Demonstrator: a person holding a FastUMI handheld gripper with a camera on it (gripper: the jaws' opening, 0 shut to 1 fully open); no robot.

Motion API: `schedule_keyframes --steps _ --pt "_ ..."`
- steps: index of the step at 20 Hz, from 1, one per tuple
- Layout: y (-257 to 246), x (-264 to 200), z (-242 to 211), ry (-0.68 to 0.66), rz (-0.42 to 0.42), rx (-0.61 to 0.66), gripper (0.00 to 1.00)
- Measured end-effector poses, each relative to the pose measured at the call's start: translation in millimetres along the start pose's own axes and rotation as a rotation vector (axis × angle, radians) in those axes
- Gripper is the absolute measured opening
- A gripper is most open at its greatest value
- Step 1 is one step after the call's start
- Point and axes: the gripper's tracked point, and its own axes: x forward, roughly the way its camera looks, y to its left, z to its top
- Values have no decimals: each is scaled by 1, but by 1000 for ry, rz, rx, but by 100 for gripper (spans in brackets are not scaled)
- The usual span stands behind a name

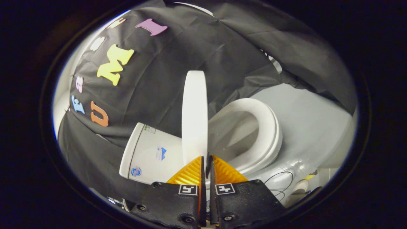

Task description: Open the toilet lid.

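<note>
Now, gripper view: gripper (206, 163) pinching edge of toilet lid (194, 114), both fingers pressed on it, jaws nearly together. Lid raised, seen edge-on, standing up just ahead of fingers. Seat (265, 133) down on bowl (286, 178), beside lid on one side. Tank (149, 156) on lid's other side, stickers on it. Black cloth wall (178, 54) behind. Thin wires (281, 183) near bowl.
</note>
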Motion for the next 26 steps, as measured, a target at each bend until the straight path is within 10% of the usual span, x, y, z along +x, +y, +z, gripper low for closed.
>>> schedule_keyframes --steps 26 --pt "89 -5 -16 -12 -121 -252 8"
